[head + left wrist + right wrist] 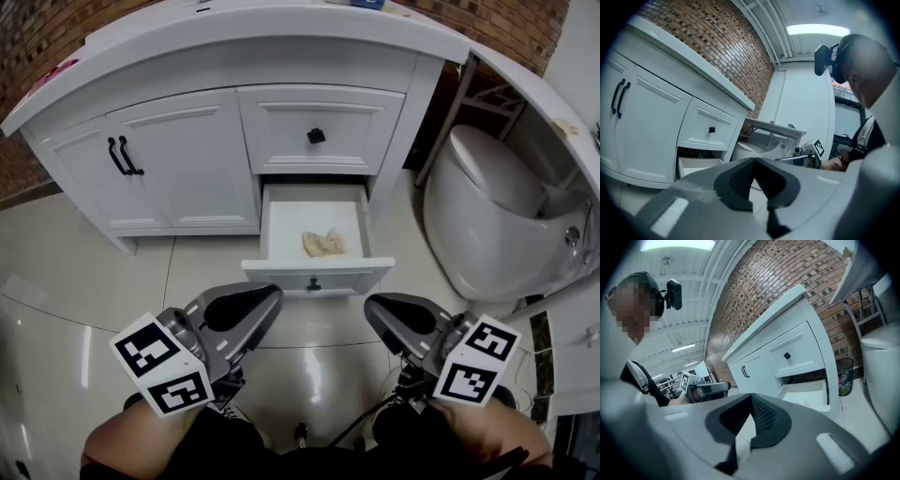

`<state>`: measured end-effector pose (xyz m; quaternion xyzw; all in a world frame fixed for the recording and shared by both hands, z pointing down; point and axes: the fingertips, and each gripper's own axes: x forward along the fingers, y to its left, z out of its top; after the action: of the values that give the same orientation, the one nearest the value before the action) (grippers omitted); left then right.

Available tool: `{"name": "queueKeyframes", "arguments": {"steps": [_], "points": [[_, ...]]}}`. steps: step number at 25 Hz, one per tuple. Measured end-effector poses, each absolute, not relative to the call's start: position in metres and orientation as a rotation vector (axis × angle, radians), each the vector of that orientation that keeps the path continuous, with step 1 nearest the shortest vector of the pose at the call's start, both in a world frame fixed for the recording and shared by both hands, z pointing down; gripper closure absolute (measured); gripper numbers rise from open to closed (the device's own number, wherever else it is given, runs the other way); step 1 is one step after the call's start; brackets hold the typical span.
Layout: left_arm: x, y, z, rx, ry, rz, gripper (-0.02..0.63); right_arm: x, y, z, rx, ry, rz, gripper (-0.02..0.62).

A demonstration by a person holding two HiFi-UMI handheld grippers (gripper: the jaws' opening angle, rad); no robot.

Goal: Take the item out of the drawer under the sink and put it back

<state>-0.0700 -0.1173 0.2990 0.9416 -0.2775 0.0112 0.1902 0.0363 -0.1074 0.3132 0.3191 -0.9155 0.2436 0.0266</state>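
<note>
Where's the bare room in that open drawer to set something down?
The drawer is bare along its left half and back, bordered by its left and rear walls. The beige item crowds the front right part. The floor tiles before the drawer front are also free.

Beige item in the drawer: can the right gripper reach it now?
Probably yes: the drawer stands open, the item lies uncovered, and nothing blocks the right gripper, though its jaws are shut.
</note>
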Motion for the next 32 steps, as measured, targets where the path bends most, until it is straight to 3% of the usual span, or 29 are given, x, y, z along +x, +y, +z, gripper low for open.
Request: {"name": "queueKeyframes", "arguments": {"steps": [21, 32], "points": [[-0.064, -0.174, 0.238, 3.081, -1.03, 0.308, 0.572, 0.05, -0.133, 0.287, 1.095, -2.875, 0.7, 0.591], [-0.021, -0.239, 0.281, 3.135, -0.847, 0.759, 0.534, 0.065, -0.134, 0.275, 1.093, -2.915, 0.729, 0.591]]}}
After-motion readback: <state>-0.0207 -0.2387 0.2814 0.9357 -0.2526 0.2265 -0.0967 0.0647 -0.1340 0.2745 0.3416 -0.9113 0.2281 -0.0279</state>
